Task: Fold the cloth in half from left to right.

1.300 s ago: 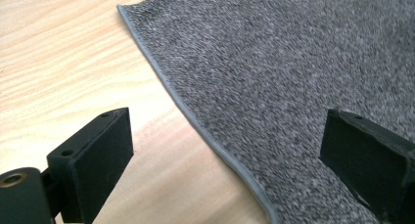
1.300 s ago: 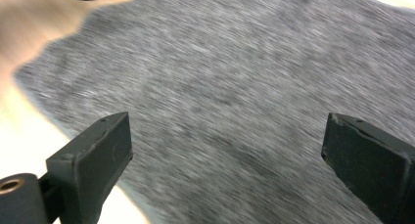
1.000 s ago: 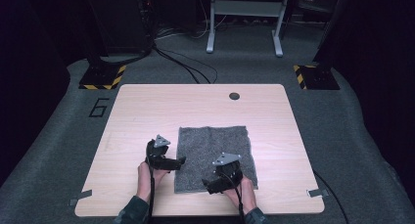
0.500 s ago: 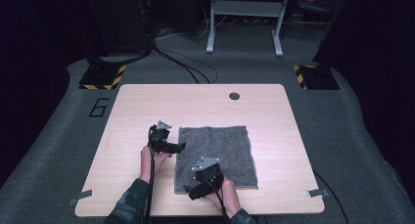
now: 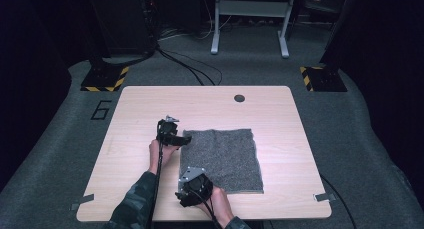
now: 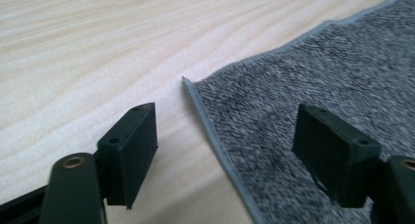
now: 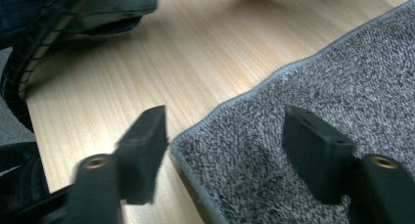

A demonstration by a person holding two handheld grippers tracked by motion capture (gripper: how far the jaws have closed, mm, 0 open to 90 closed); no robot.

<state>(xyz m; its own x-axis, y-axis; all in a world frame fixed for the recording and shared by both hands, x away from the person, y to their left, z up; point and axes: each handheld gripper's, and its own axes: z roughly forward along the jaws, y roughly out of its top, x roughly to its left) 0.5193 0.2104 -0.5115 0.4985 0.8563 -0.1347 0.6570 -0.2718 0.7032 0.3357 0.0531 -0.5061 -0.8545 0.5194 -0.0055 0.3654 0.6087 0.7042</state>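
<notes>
A grey towel [image 5: 220, 156] lies flat on the wooden table [image 5: 150, 104]. My left gripper [image 5: 181, 139] sits low at its far left corner. In the left gripper view the hemmed corner [image 6: 188, 82] lies between the jaws of this gripper [image 6: 227, 121], which have just been closing; the pads are clear of the cloth. My right gripper [image 5: 184, 185] is at the near left corner. In the right gripper view that gripper [image 7: 227, 119] straddles the towel's edge [image 7: 342, 77], its jaws also closing and not pressing on it.
A dark round hole [image 5: 239, 98] sits near the table's far edge. Tape strips mark the near corners [image 5: 81, 202] [image 5: 322, 196]. The person's left sleeve [image 7: 73, 13] lies close to the right gripper. A metal stand [image 5: 250, 19] is on the floor behind.
The left gripper moved away from the person to the towel's far left corner. The right gripper slid left along the near edge to the near left corner. Both pairs of jaws narrowed.
</notes>
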